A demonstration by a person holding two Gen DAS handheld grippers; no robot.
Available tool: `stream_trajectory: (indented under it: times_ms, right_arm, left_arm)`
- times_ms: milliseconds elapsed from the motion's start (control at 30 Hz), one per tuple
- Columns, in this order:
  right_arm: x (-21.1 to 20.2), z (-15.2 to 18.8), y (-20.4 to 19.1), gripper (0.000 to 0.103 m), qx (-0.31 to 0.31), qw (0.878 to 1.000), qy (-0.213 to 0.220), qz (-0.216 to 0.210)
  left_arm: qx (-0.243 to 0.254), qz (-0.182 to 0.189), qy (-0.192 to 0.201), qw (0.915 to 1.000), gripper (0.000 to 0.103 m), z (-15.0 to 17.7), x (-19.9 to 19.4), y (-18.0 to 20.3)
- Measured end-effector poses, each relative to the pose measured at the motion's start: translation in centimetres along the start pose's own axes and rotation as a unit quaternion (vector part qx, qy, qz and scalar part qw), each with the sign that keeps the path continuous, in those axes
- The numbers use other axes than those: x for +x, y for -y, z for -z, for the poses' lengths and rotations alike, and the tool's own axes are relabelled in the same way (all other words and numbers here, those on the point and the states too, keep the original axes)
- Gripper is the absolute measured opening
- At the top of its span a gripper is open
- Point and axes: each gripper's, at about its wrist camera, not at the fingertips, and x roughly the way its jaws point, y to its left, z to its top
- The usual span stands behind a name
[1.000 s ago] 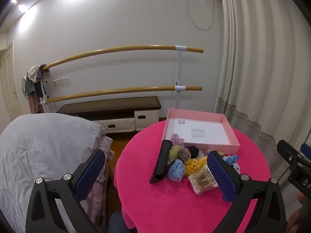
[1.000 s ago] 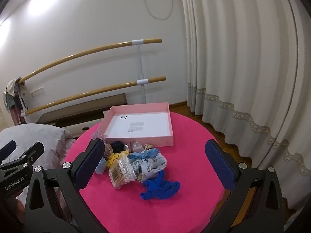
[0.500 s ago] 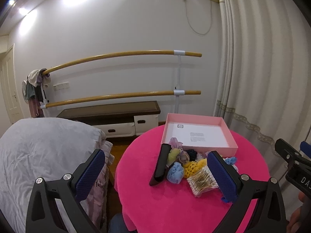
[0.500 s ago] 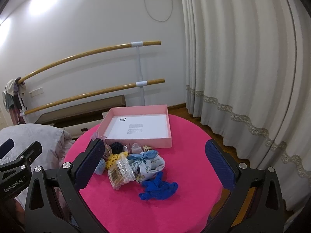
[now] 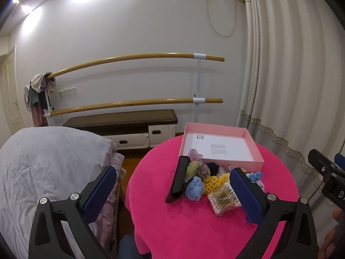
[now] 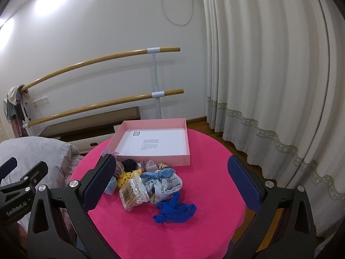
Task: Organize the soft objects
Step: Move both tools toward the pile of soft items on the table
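Both grippers, left (image 5: 172, 196) and right (image 6: 172, 186), spread wide, holding nothing. Pile of soft things (image 6: 148, 181) at table (image 6: 215, 166) centre; box (image 6: 154, 158) at 12 o'clock. Blue cloth (image 6: 175, 211) light, floppy: likely pinch raised fold.

Wall: plain white wall (image 5: 129, 21), upper centre.
Rails: two wooden ballet barres (image 5: 138, 57), mid-left.
Curtains: cream pleated curtains (image 6: 269, 64), right.
Furniture: dark-topped low white cabinet (image 5: 123, 120), centre.

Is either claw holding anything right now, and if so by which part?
Nothing is held. The left claw and right claw are both open above the pink table, with no item between their fingers.
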Motion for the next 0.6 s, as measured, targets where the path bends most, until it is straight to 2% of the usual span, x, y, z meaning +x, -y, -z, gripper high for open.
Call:
stream_trajectory:
  times_ms: [367, 533, 600]
  right_arm:
    - [1.4, 0.6, 1.1, 0.103, -0.002, 1.0, -0.015, 0.003]
    - [3.2, 1.9, 1.9, 0.103, -0.006, 0.999, -0.041, 0.004]
    - [4.4, 3.1, 2.4, 0.103, -0.012, 0.998, -0.064, 0.007]
  left_arm:
    - [0.005, 0.005, -0.029, 0.9996, 0.103, 0.4, 2.6, 0.6]
    - [0.005, 0.011, -0.054, 0.9984, 0.103, 1.1, 4.9, 1.0]
    - [0.003, 0.015, -0.069, 0.9975, 0.103, 1.8, 6.1, 0.9]
